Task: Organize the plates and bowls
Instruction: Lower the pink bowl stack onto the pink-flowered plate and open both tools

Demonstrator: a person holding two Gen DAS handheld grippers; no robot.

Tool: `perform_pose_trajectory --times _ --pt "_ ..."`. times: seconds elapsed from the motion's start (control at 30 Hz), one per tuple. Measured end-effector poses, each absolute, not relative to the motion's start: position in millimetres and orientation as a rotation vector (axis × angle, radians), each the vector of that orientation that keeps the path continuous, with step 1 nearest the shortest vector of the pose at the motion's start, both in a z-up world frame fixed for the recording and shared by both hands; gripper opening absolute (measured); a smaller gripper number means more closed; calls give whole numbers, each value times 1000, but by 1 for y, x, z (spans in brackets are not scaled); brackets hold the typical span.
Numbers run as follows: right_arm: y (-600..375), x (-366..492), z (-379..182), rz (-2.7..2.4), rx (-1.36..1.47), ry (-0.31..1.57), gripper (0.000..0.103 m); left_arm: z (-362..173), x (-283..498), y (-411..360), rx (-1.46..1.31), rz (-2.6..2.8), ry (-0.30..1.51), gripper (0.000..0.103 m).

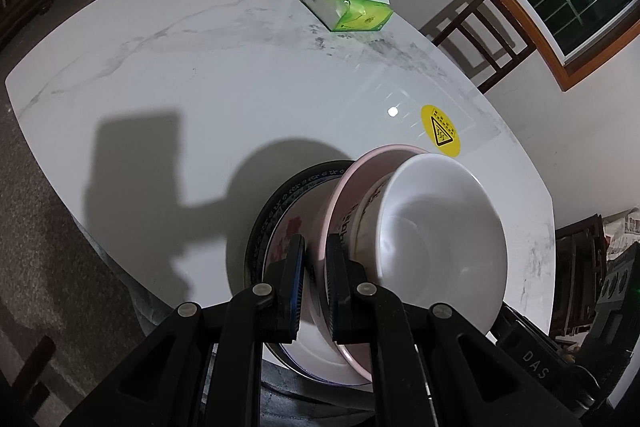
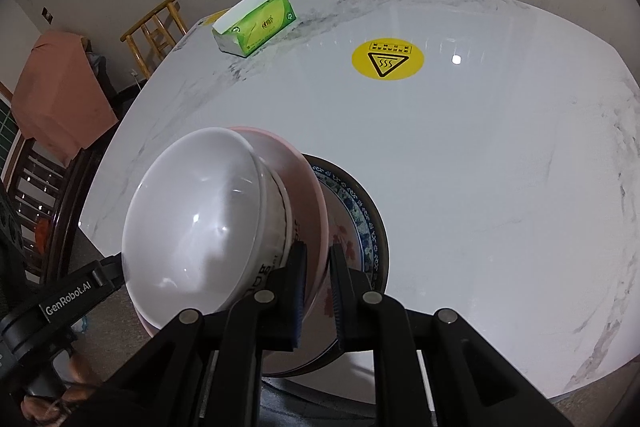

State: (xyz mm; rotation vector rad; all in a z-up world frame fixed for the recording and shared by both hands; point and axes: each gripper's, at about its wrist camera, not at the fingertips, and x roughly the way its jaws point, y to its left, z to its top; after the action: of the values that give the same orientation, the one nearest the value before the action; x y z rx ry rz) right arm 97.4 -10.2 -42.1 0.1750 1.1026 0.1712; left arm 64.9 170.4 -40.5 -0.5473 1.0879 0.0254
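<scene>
Dim indoor light, lamp glare on glossy table [image 1: 200,99], hard shadows, fisheye-bent dark edges

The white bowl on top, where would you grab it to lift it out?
Probably by its rim. The white bowl sits nested in the pink plate, so only its upper edge stands free. Come from above on the side away from the two grippers, one finger inside, one outside the wall.
</scene>
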Motion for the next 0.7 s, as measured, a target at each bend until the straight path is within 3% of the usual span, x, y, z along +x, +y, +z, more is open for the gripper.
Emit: perform_pose_trajectory --times 0.6,0.7 --pt "-10 94 -40 174 171 1089 14 -40 64 173 -560 11 1080 8" --pt "-13 94 -40 157 168 1089 25 -39 63 173 -545 16 1073 13"
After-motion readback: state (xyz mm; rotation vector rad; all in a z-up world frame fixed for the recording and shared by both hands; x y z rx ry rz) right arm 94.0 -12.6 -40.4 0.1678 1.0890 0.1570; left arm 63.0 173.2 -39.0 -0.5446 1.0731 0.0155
